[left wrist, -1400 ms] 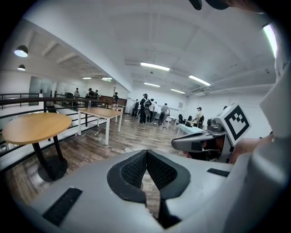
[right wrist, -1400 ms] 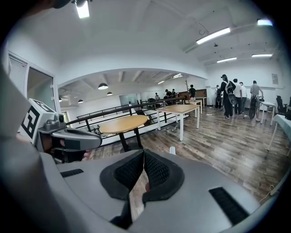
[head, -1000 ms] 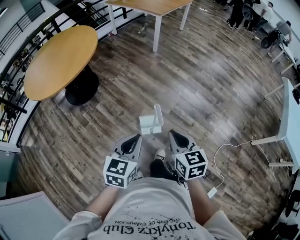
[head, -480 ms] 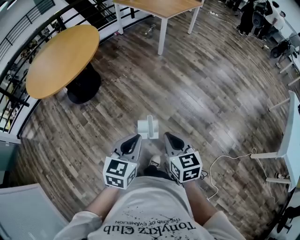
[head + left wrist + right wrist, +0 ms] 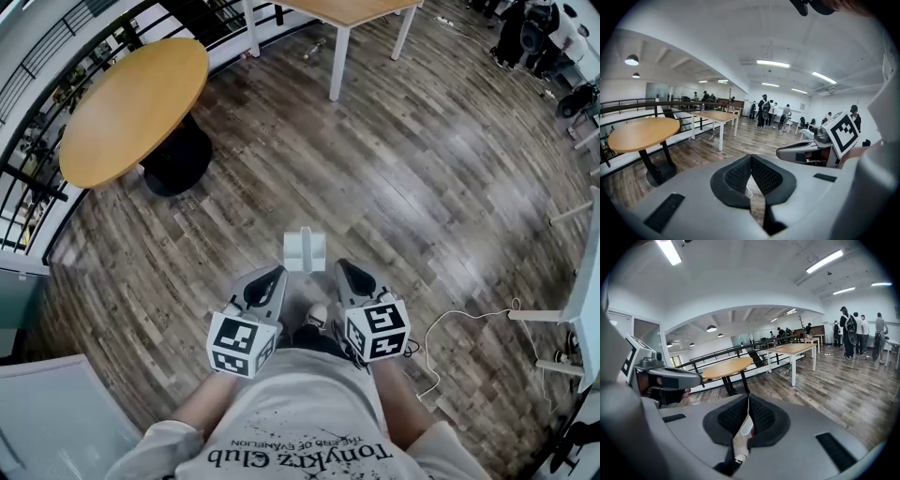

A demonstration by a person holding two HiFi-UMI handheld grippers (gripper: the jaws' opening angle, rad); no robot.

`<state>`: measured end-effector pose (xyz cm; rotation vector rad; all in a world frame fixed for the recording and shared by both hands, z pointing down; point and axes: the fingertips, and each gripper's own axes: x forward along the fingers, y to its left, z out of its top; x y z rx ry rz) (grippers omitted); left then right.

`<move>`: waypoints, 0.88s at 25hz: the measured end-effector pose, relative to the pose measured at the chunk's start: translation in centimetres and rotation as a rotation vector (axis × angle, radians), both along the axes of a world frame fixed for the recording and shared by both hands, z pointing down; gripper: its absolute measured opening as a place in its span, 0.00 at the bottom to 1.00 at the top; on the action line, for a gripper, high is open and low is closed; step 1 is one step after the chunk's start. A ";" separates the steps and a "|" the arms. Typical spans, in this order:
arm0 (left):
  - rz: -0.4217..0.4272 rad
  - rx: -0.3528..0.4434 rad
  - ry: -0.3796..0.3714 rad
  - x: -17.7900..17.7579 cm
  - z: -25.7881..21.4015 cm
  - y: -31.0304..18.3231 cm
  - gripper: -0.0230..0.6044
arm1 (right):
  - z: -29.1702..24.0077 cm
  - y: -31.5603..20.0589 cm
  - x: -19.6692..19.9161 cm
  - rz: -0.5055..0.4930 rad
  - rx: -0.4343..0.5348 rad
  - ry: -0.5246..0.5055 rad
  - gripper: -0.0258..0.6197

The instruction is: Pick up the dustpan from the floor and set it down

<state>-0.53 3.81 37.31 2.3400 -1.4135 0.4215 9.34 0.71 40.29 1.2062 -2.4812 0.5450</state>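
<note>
Head view: I stand on a wood-plank floor (image 5: pixel 441 169), looking steeply down. The white dustpan (image 5: pixel 305 251) rests on the floor just ahead of my shoe (image 5: pixel 319 317), handle upright, well out from the railed edge (image 5: pixel 37 66). My left gripper (image 5: pixel 269 277) and right gripper (image 5: pixel 349 272) hang side by side at waist height, one on each side of the dustpan and above it, touching nothing. I judge they are held level like this to line up before reaching down. The pickup is not yet begun.

A round table (image 5: pixel 131 108) stands well apart toward the railed edge, and a rectangular table (image 5: pixel 352 11) farther off. A loose white cable (image 5: pixel 450 323) curls on the floor to my right, near a white desk frame (image 5: pixel 562 314). It could catch a foot, but nothing lies between the grippers and the dustpan.

Left gripper view: my left fingers (image 5: pixel 738 176) are pressed together at their tips, with nothing between them. People (image 5: pixel 764 110) stand far across the room.

Right gripper view: my right fingers (image 5: pixel 761 416) are likewise closed and empty. A pale shape shows through the slit below them; I cannot tell what it is. Both pairs must open before any grasp.
</note>
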 end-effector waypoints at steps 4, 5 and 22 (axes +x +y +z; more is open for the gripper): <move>0.023 -0.014 0.003 -0.5 0.0 -0.8 0.07 | -0.1 -0.5 -0.3 0.032 -0.011 0.000 0.08; 0.031 -0.016 0.006 -0.6 -0.1 -1.2 0.07 | -0.2 -0.8 -0.5 0.039 -0.013 0.002 0.08; 0.141 -0.081 0.025 -4.3 2.8 -6.2 0.07 | 2.8 -3.8 -5.1 0.093 -0.072 0.061 0.08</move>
